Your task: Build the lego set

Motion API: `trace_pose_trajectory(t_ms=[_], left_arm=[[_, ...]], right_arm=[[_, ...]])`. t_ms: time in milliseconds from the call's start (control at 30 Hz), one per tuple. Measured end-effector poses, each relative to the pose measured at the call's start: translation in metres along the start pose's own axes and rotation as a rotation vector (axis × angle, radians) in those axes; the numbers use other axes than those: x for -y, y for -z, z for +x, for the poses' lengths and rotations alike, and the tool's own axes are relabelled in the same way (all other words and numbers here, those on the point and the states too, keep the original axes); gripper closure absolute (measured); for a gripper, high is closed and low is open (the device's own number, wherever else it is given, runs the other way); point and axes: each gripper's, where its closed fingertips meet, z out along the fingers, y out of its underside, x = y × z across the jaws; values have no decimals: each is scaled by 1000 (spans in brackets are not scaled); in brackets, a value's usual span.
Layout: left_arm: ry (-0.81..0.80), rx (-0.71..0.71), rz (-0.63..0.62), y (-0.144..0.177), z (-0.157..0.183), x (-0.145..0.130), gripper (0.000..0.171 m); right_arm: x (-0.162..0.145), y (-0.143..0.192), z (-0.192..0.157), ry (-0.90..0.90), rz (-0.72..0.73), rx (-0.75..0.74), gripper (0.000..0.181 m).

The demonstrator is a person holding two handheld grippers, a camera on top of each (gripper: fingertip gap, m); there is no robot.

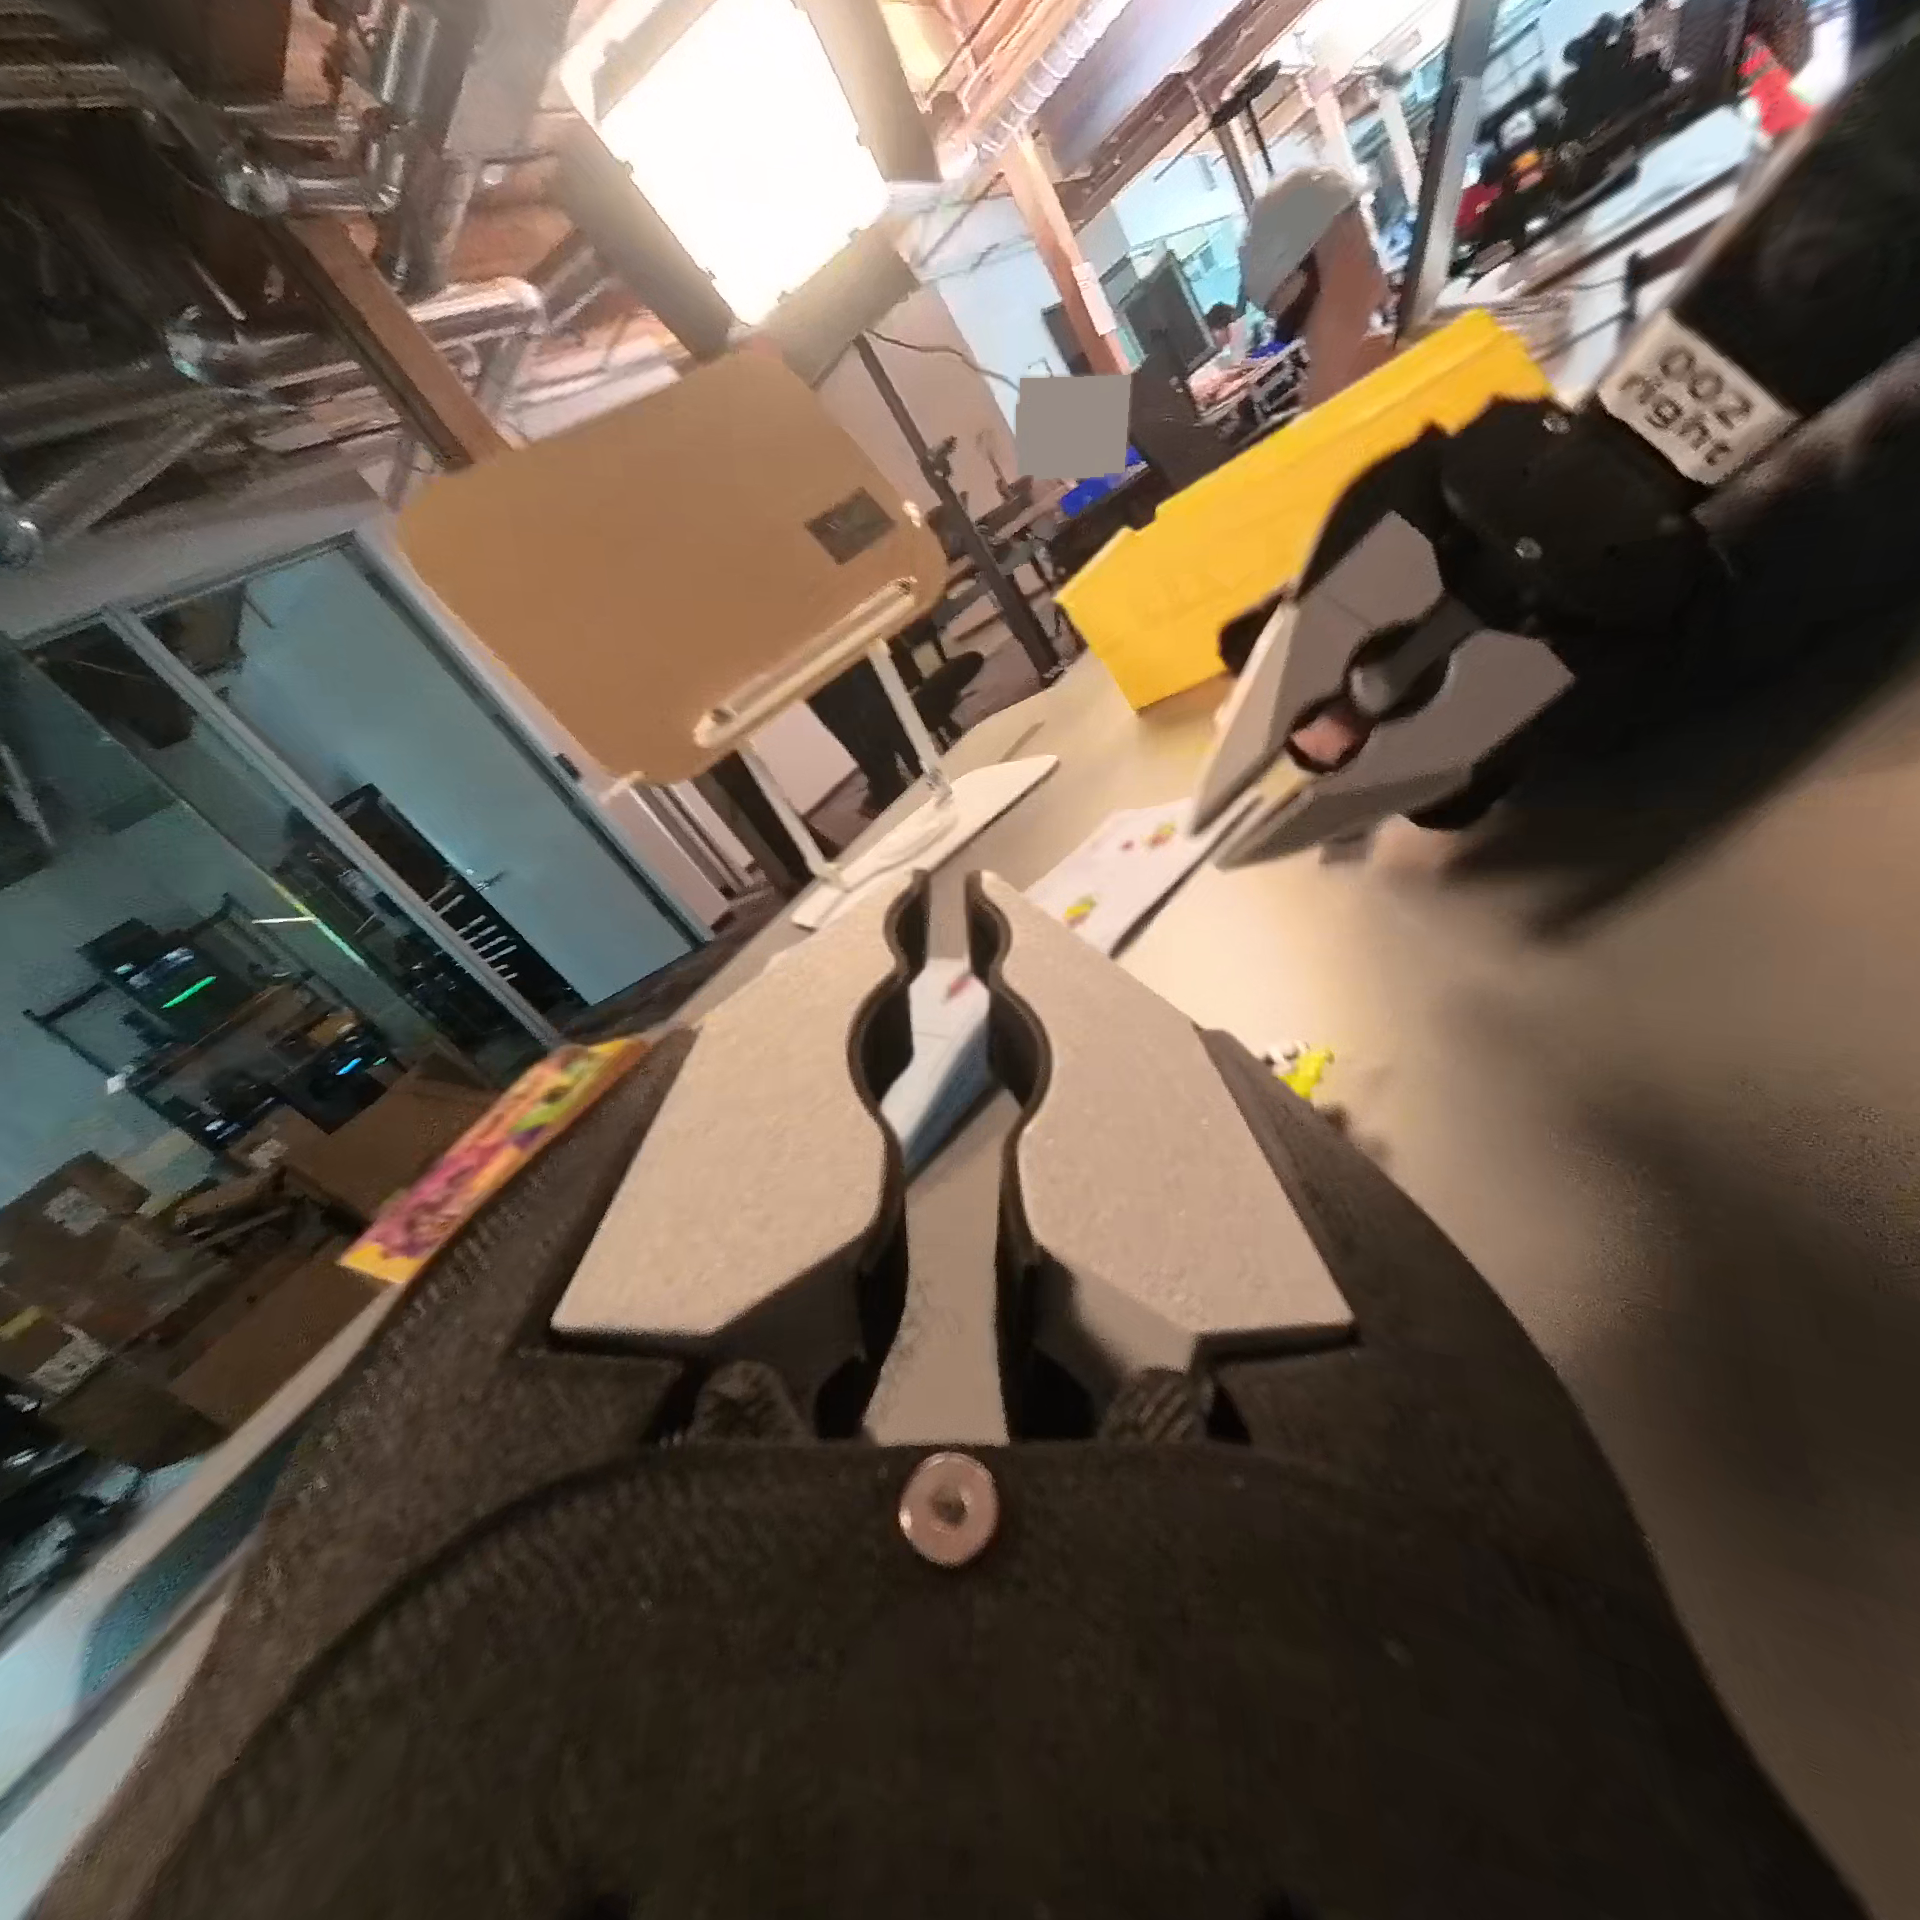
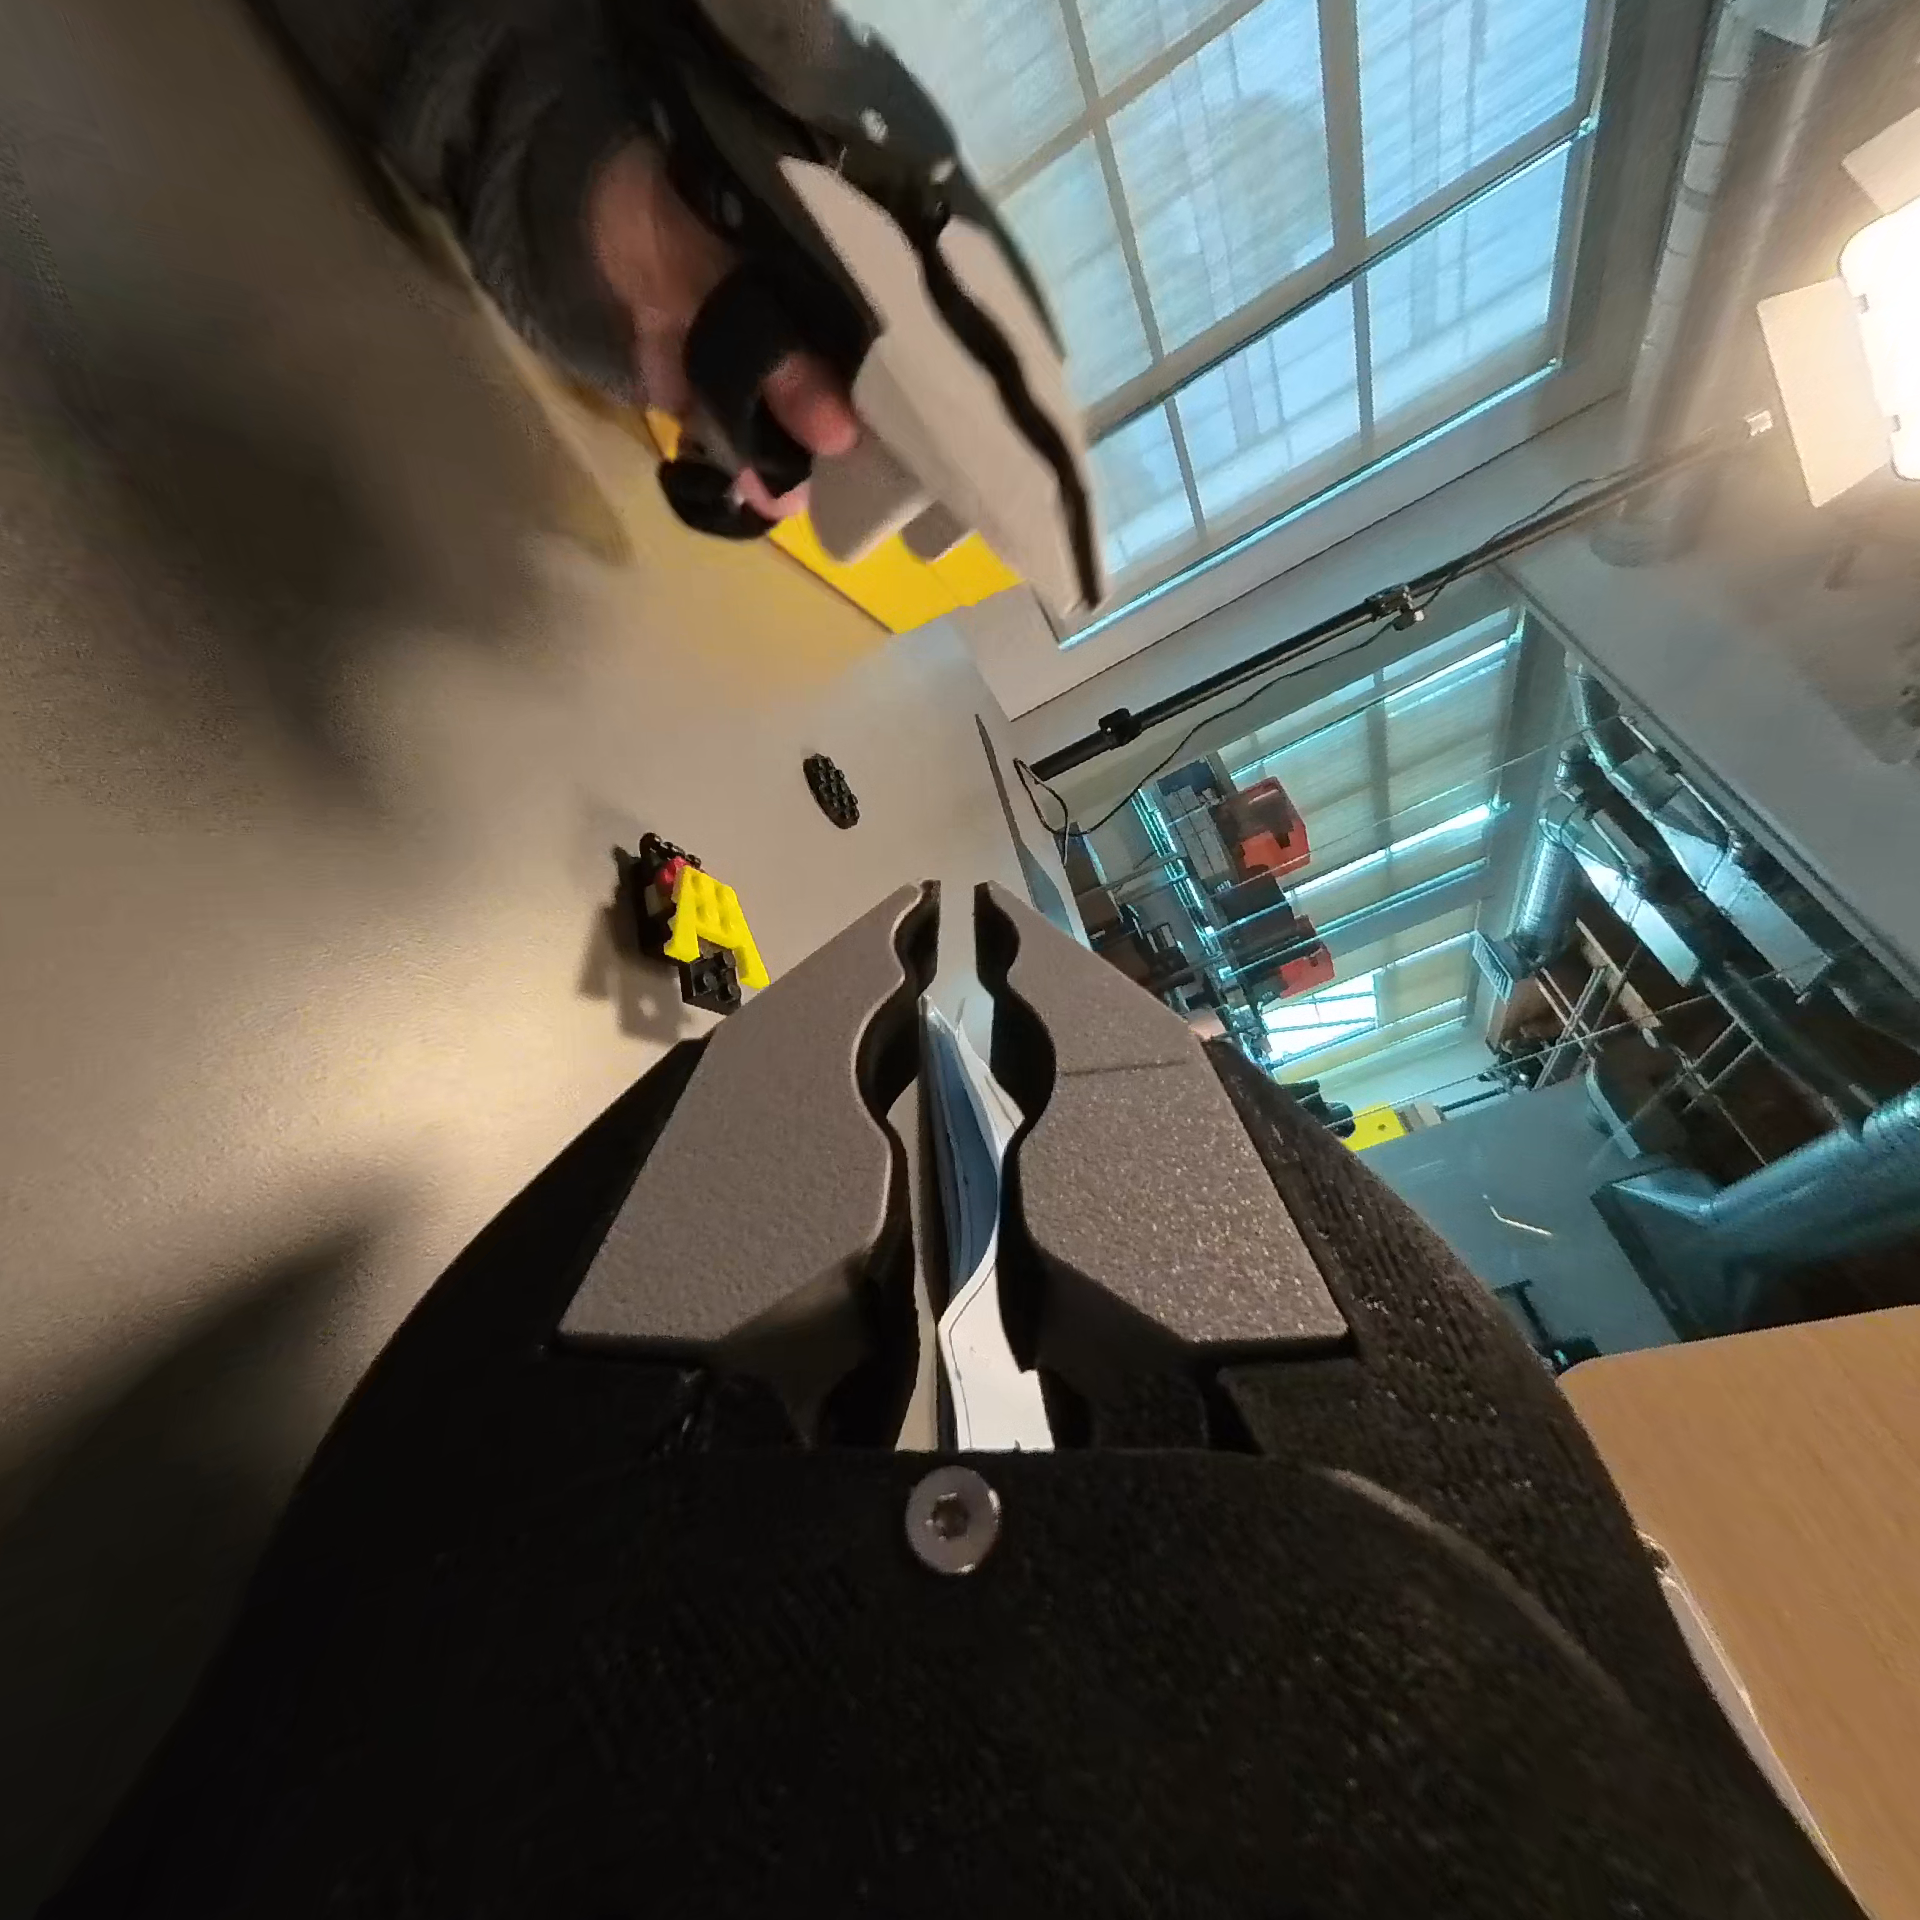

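A small lego build [image 2: 698, 925] of yellow, black and red bricks lies on the grey table [image 2: 312, 831], and part of it shows in the left wrist view [image 1: 1304, 1065]. A black round studded piece [image 2: 831, 792] lies beyond it. My right gripper [image 2: 956, 896] is rolled on its side with its jaws closed on the edge of the white instruction booklet [image 2: 966, 1143]; it also shows in the left wrist view [image 1: 1210, 816], tip at the booklet [image 1: 1122, 873]. My left gripper [image 1: 948, 894] is shut and empty, held above the table; the right wrist view shows it too [image 2: 1081, 592].
A yellow bin [image 1: 1226, 582] stands at the far side of the table. A tan board on a white stand [image 1: 665, 561] stands ahead. The colourful lego box [image 1: 499, 1153] lies at the table's left edge. A person's hand [image 2: 810, 405] holds the left gripper. One gripper's finger ends stand about 7 centimeters off the other's.
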Motion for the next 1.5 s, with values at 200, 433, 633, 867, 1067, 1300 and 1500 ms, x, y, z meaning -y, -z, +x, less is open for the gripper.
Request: trace_pose_trajectory(t_ms=[200,433,633,867,1067,1300,1500], left_arm=[[10,309,-39,49,-81,68,171],[78,621,-482,152,-184,35,159],[467,566,-933,207,-217,-78,151],[757,545,-1363,270,-201,-184,147],[707,587,-1461,281,-203,-205,143],[611,585,-1449,277,-207,-199,143],[694,557,-1400,273,-202,-199,143]], right_arm=[[-1,-1,0,6,-1,-1,177],[-1,0,1,-5,8,-8,177],[3,0,0,16,19,-6,177],[4,1,0,28,19,-11,177],[4,0,0,25,20,-10,177],[3,0,-2,26,15,-4,177],[3,0,-2,20,15,-1,177]])
